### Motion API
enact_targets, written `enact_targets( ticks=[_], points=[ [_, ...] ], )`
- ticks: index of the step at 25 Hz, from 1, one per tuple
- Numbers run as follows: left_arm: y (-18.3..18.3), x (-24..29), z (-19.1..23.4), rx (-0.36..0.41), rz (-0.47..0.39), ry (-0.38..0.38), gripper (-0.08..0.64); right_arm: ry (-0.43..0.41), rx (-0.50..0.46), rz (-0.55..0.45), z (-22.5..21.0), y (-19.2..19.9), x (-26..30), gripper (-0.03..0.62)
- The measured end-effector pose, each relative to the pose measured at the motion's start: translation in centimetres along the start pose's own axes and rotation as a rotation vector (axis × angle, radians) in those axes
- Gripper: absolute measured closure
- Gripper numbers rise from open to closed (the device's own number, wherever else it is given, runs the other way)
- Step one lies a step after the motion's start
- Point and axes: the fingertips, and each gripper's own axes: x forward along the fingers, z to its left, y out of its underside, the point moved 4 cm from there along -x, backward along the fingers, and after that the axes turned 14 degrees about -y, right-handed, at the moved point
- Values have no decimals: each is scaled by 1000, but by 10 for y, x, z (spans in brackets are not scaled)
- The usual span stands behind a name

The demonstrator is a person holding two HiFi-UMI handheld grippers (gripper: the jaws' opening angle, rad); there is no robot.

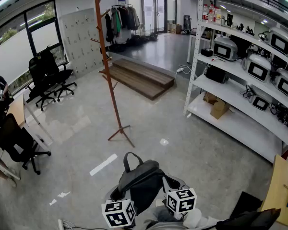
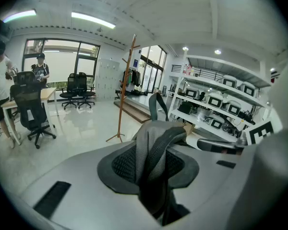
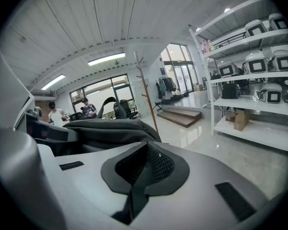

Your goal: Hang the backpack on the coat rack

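Where the head view ends at 6 o'clock, the dark grey fabric backpack (image 1: 139,178) sits between the two grippers, with its black top handle loop (image 1: 131,160) pointing to 12 o'clock. The left gripper (image 2: 152,164), at 7 o'clock of the bag, has its jaws clamped on a grey mesh shoulder strap (image 2: 156,140), which fills the gap between the pads. The right gripper (image 3: 140,171), at 4 o'clock of the bag, has its jaws narrow, almost together, on what looks like a thin black webbing strip (image 3: 133,200); the bag's body lies just beside it at 10 o'clock in the right gripper view.

Further away, at 11 o'clock of the backpack and well apart from it, the tall brown wooden coat rack (image 1: 110,80) stands upright on the pale grey polished floor (image 1: 77,128), and nothing hangs on its pegs. Black office chairs (image 1: 50,78) stand at 10 o'clock, a low brown wooden step platform (image 1: 141,78) at 12 o'clock, and white metal shelves (image 1: 240,128) with grey devices at 2 o'clock.
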Motion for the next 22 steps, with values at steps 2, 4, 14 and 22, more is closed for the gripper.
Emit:
enact_targets(
  ticks=[2, 4, 14, 22],
  points=[
    [-7, 6, 3, 1, -12, 1, 462, 1, -1, -5, -3, -4, 9, 580],
    [-14, 13, 5, -4, -21, 0, 463, 1, -3, -11, -6, -8, 17, 580],
    [-40, 57, 10, -25, -17, -31, 463, -18, 11, -21, -33, -32, 64, 580],
    [-68, 106, 9, -33, 14, -59, 462, -56, 6, 0, -62, -63, 118, 580]
  ],
)
